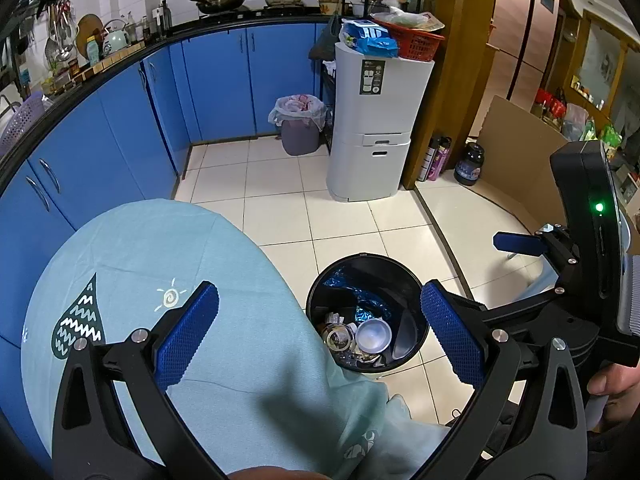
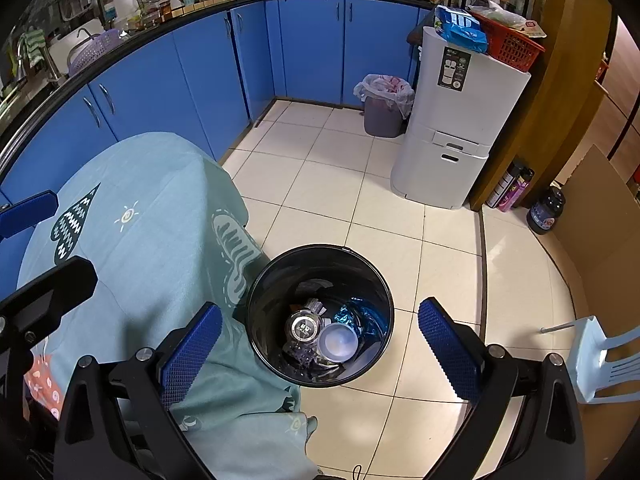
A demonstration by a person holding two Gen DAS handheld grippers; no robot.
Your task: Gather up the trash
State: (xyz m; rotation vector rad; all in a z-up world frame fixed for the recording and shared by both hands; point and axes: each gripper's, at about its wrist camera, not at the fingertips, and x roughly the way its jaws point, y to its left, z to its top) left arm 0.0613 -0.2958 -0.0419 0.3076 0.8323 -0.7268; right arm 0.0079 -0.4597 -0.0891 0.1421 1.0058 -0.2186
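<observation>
A black round trash bin (image 1: 320, 300) (image 2: 256, 312) stands on the tiled floor beside a table draped in a light teal cloth (image 1: 160, 248) (image 2: 152, 232). Inside the bin lie a white plastic cup (image 1: 373, 335) (image 2: 338, 342), a round metal lid (image 1: 338, 337) (image 2: 306, 328) and crumpled blue foil (image 1: 360, 300) (image 2: 360, 316). My left gripper (image 1: 320, 332) hovers open over the table edge and the bin, nothing between its fingers. My right gripper (image 2: 320, 348) hangs open directly above the bin, also holding nothing. The right gripper's body (image 1: 580, 240) shows at the right of the left wrist view.
Blue kitchen cabinets (image 1: 224, 80) curve along the back and left. A white tall appliance (image 1: 376, 120) with a red basket (image 1: 420, 42) stands behind, next to a purple lined bin (image 1: 300, 124). A light plastic chair (image 2: 600, 356) and cardboard sheet (image 2: 592, 216) sit at right.
</observation>
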